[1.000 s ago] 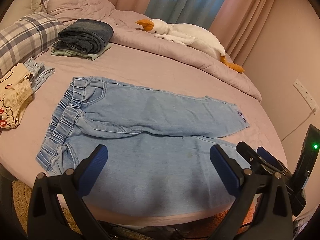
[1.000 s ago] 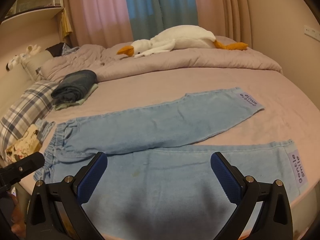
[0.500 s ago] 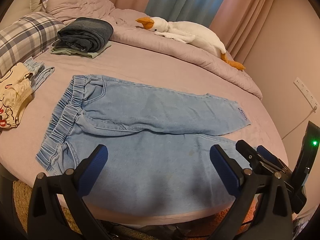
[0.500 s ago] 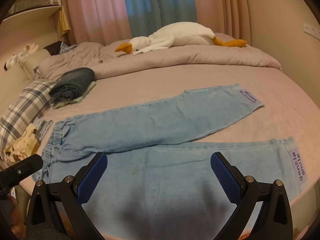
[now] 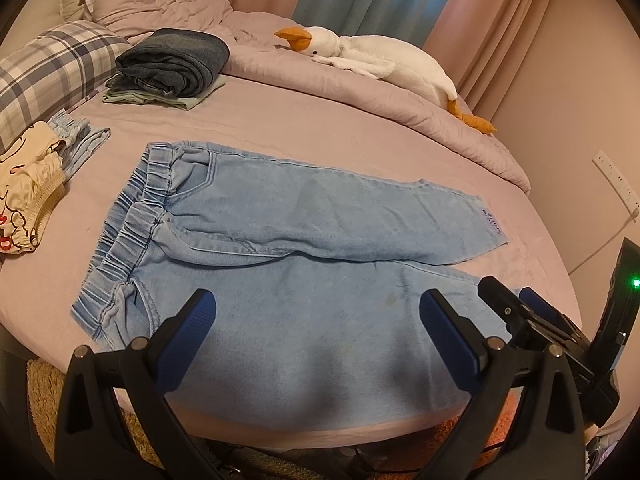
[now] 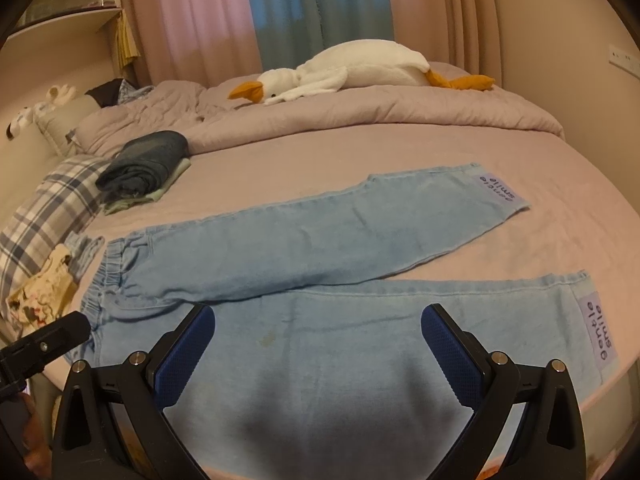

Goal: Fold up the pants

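- Your left gripper (image 5: 318, 322) hovered nearest the camera, its black arms spread wide, ribbed blue pads (image 5: 190, 330) facing each other and holding nothing.
- Your right gripper (image 6: 318, 338) was likewise spread wide and empty, with the same dimpled blue pads (image 6: 452, 350) above the cloth.
- Beneath both lay the pants (image 5: 280, 248), soft pale-blue denim spread flat at the near edge of the bed (image 5: 320, 132).
- Their gathered elastic waistband (image 5: 132, 224) sat to your left; the two legs ran rightward, parting into a narrow V.
- Each hem carried a lilac rectangular label (image 6: 598, 330), the nearer one reading "gentle smile".
- A small brownish stain (image 6: 267, 338) marked the near leg.
- The bed wore a smooth mauve sheet.
- At far left sat a crumpled cream garment (image 5: 24, 188) beside a plaid pillow (image 5: 48, 68).
- Beyond, dark denim (image 5: 172, 60) lay folded in a thick roll on a pale green cloth.
- Farthest, a plush white goose (image 5: 380, 60) with an orange beak stretched along the quilted duvet, before pink and blue curtains (image 6: 312, 16).
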`<state>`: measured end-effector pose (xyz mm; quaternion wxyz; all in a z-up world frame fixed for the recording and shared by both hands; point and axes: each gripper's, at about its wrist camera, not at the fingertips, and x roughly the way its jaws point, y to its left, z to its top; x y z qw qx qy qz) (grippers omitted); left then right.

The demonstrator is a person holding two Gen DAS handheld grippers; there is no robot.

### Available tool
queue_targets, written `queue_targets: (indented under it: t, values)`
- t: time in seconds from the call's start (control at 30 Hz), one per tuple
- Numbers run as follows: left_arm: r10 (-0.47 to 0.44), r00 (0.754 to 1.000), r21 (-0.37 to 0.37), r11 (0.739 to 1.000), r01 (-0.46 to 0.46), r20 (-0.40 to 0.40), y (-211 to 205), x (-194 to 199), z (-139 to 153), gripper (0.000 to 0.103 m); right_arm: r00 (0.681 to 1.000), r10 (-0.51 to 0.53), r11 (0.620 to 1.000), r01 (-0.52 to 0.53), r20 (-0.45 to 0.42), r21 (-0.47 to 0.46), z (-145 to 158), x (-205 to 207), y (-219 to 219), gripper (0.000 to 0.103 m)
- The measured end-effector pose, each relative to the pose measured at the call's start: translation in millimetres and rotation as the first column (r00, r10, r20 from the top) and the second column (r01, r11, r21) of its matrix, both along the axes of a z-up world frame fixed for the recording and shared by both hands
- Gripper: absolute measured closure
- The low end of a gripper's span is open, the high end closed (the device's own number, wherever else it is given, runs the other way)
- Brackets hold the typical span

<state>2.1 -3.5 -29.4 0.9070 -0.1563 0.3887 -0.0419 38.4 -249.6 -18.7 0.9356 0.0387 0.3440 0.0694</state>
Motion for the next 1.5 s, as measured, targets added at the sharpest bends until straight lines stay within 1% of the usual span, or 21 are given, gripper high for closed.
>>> queue_targets:
  t: [0.97, 1.1, 1.37, 1.5]
  values:
    - [-0.017, 1.000, 0.014, 1.000, 0.017, -0.005, -3, 1, 0, 0.001, 1.000, 0.004, 1.000, -0.004, -0.001, 0.005, 1, 0, -1, 0.000]
    - [-0.016, 1.000, 0.016, 1.000, 0.016, -0.012, -4, 4, -2, 0.001, 1.000, 0.000, 1.000, 0.000, -0.005, 0.002, 0, 1, 0, 0.000]
    - [-0.017, 0.999, -0.003, 1.000, 0.017, -0.031, 1, 10, -10, 0.002, 1.000, 0.001, 1.000, -0.001, -0.022, 0.001, -3, 4, 2, 0.000]
    - [-0.012, 0.999, -0.010, 1.000, 0.011, -0.048, 5, 19, -16, 0.002, 0.999, 0.003, 1.000, -0.002, -0.039, 0.025, -4, 8, 2, 0.000]
